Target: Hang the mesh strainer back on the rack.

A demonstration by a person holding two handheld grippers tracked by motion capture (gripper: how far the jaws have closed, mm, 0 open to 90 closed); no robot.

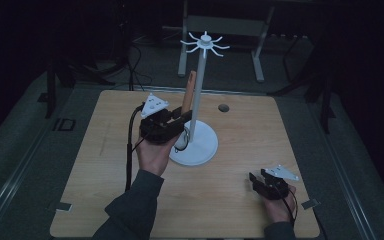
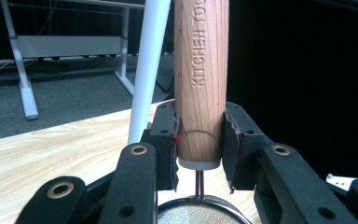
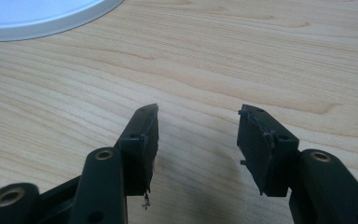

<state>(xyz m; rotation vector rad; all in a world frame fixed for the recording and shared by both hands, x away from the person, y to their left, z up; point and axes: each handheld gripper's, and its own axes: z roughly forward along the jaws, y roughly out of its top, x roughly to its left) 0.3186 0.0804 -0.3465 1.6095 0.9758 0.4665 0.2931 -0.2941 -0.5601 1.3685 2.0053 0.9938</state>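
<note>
A sieve with a round wooden handle (image 1: 189, 93) stands handle-up beside the white pole (image 1: 199, 85) of a hook stand. My left gripper (image 1: 184, 116) is shut on the lower end of that handle. In the left gripper view the handle (image 2: 200, 84) reads "KITCHEN TOO" and sits clamped between the pads of the left gripper (image 2: 199, 140), with the metal mesh (image 2: 198, 215) just below and the pole (image 2: 147, 70) behind. The stand's round base (image 1: 203, 148) rests mid-table, and its hooks (image 1: 205, 42) fan out at the top. My right gripper (image 1: 254, 179) is open and holds nothing, low over the wood at the front right (image 3: 198, 126).
The wooden table (image 1: 105, 165) has a small dark hole (image 1: 223, 107) near its back edge. A grey metal frame (image 1: 220, 25) stands on the floor beyond it. The white base's edge (image 3: 42, 18) lies ahead-left of the right gripper. Cables trail from both grippers.
</note>
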